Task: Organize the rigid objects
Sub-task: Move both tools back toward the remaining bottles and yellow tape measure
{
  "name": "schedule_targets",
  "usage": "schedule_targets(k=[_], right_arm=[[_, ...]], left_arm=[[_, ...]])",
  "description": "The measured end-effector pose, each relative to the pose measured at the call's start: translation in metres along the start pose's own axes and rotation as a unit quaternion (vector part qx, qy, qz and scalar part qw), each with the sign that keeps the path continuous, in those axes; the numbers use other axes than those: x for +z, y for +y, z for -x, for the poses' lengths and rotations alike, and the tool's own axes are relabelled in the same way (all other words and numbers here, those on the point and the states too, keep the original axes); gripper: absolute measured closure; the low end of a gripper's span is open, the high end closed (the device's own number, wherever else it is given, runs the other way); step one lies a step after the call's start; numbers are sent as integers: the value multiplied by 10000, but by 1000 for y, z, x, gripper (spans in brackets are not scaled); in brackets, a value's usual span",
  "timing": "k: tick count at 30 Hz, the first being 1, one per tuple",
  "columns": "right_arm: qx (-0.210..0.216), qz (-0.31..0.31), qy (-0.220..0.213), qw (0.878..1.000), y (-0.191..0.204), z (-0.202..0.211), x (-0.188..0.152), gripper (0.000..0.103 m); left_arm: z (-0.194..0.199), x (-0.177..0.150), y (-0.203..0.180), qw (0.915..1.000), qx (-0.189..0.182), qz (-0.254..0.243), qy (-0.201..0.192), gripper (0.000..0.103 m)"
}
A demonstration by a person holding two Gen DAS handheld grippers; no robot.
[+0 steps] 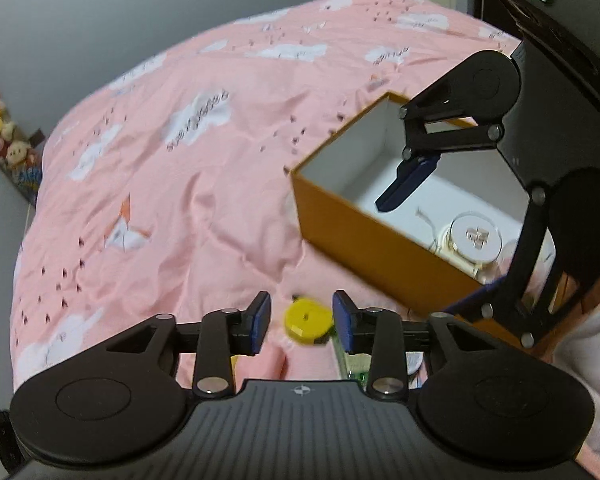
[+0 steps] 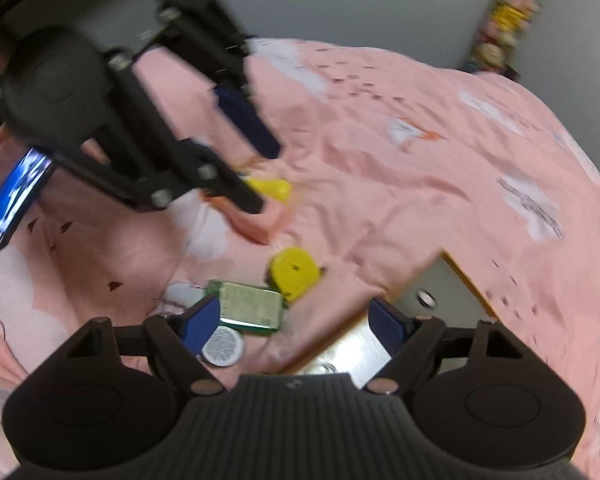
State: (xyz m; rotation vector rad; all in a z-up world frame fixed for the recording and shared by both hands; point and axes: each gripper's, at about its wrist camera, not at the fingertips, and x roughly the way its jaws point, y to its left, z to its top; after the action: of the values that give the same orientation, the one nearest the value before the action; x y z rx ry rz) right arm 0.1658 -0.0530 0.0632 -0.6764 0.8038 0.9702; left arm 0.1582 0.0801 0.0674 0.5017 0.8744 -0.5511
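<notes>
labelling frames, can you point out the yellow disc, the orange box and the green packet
yellow disc (image 2: 293, 271), right wrist view, top face
orange box (image 1: 364, 236), left wrist view, outer side wall
green packet (image 2: 249, 305), right wrist view, printed face

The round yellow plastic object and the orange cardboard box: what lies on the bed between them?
Only bare pink bedding lies between the round yellow plastic object and the orange cardboard box; the right wrist view shows this.

My left gripper hangs low over the pink bedspread, fingers parted — a yellow round thing lies between the blue pads. Toward the bed's right edge stands the orange box; my right gripper is spread over it — a clear jar sits inside.
</notes>
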Motion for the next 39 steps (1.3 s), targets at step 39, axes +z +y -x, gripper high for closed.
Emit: schedule_targets(k=[39], right_arm=[[933, 3182, 1977, 9225, 73, -162, 19, 31]], left_arm=[[-52, -87, 58, 9914, -835, 554, 847, 52]])
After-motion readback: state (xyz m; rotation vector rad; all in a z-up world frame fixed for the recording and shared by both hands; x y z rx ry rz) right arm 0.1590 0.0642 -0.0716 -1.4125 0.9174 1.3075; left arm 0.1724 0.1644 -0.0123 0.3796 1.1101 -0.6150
